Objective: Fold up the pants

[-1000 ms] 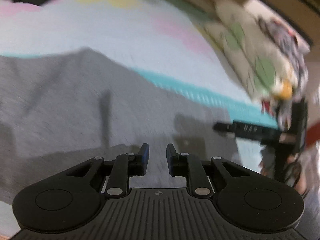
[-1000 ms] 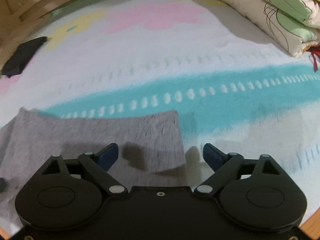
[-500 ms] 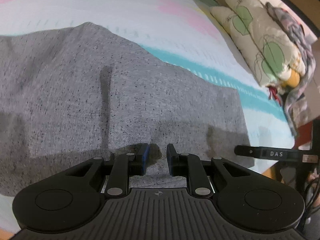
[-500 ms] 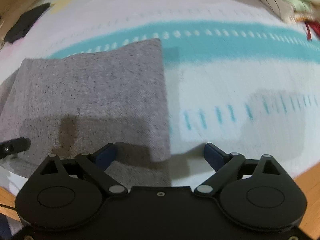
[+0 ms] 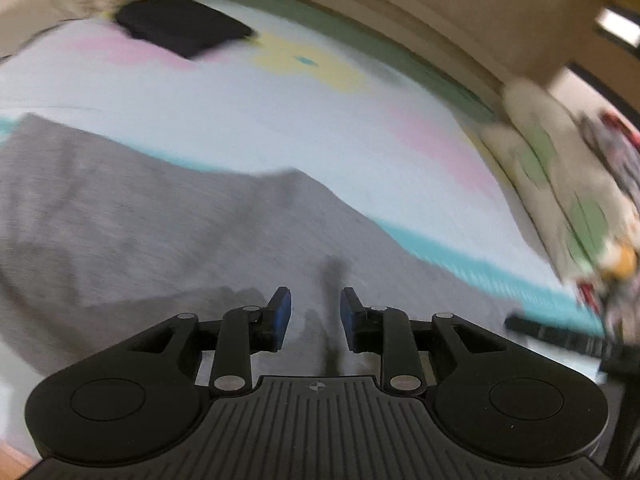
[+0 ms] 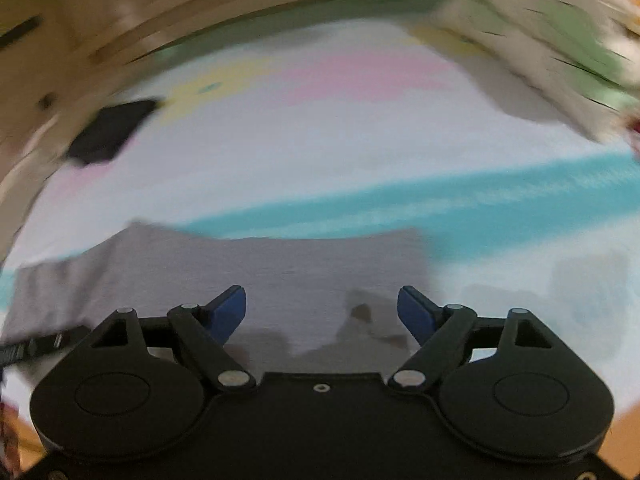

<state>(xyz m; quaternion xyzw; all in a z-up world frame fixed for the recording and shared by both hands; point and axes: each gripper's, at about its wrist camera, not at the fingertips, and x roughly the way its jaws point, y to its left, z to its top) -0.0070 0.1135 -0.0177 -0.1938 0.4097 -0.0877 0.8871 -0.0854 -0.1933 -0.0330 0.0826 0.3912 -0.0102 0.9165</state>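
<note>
The grey pants (image 5: pixel 168 240) lie spread flat on the pastel sheet, one edge crossing its teal stripe.

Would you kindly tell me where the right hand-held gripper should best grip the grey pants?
Probably at the grey pants' right edge near the far corner, approached from the bare bedsheet side, since that edge lies straight and flat; the right hand-held gripper is already open.

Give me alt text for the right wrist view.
The right gripper, open and empty, hangs above the grey pants lying flat on a pastel bedsheet. A black cloth lies far left and a leaf-print quilt far right; the picture is blurred.
</note>
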